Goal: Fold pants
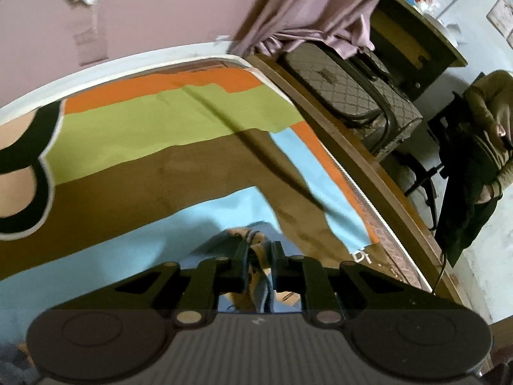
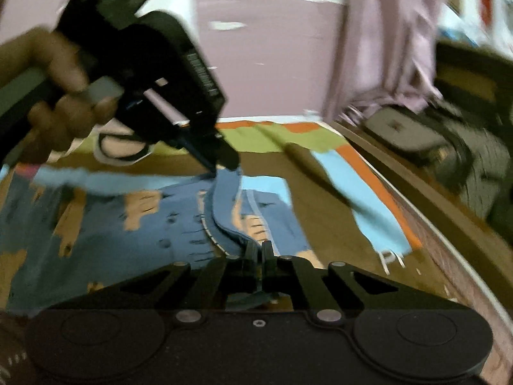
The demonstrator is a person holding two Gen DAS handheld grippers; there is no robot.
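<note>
The pants [image 2: 134, 218] are blue distressed jeans with tan patches, spread over a striped bedsheet [image 2: 320, 199]. My right gripper [image 2: 259, 247] is shut on an edge of the jeans near the camera. In the right wrist view my left gripper [image 2: 224, 165] is shut on the same band of denim farther back, lifting it, held by a hand [image 2: 61, 96]. In the left wrist view my left gripper [image 1: 259, 250] is shut on a bunched fold of the jeans [image 1: 256, 243].
The bedsheet [image 1: 160, 134] has green, brown, orange and light blue stripes. A wooden bed edge [image 1: 368, 166] runs along the right. A patterned bag [image 1: 349, 93] sits beyond it under a hanging mauve curtain [image 1: 314, 6]. A person [image 1: 481, 147] sits at the far right.
</note>
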